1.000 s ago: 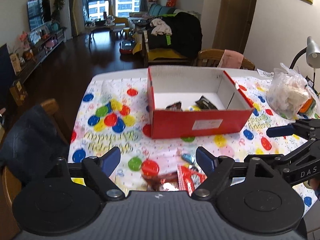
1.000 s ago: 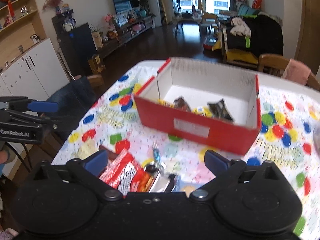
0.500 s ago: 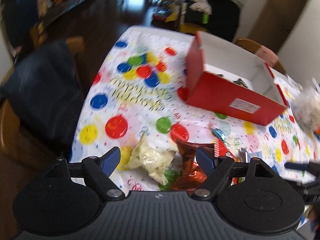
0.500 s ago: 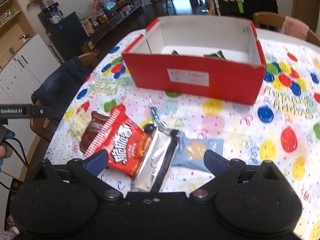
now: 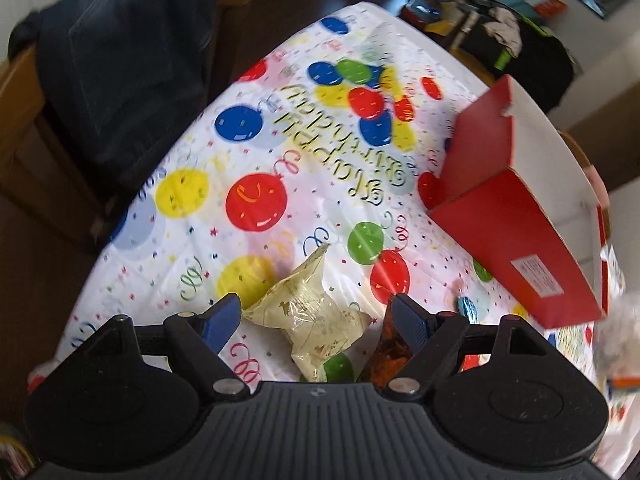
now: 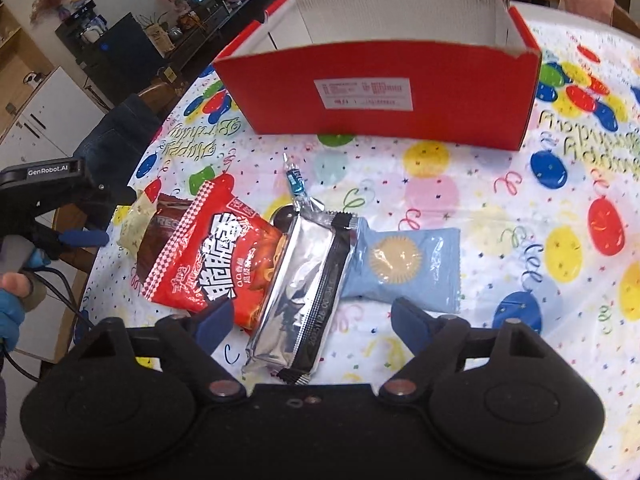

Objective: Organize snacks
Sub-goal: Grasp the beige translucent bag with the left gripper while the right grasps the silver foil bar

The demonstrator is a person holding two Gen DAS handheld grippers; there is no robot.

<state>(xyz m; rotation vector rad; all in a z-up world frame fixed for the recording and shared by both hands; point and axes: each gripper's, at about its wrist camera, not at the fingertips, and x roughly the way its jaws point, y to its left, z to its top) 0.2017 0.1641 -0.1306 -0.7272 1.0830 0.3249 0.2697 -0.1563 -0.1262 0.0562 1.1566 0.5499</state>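
A red cardboard box [image 6: 380,88] stands open on the balloon-print tablecloth; it also shows in the left wrist view [image 5: 516,216]. My left gripper [image 5: 316,316] is open, its jaws on either side of a cream snack packet [image 5: 312,320], with a brown packet [image 5: 394,352] beside the right finger. My right gripper [image 6: 312,322] is open just above a silver packet [image 6: 304,292]. A red snack bag [image 6: 216,264] lies to its left and a light blue packet [image 6: 404,264] to its right. A small blue candy [image 6: 296,180] lies nearer the box.
A chair with a dark jacket [image 5: 120,60] stands at the table's left edge. The left gripper's body [image 6: 48,200] and a gloved hand [image 6: 12,304] show at the left of the right wrist view. A white plastic bag [image 5: 620,332] sits right of the box.
Both grippers have dropped and tilted down toward the table. The left one moved left over the cream packet; the right one came in over the silver packet. Both stayed open.
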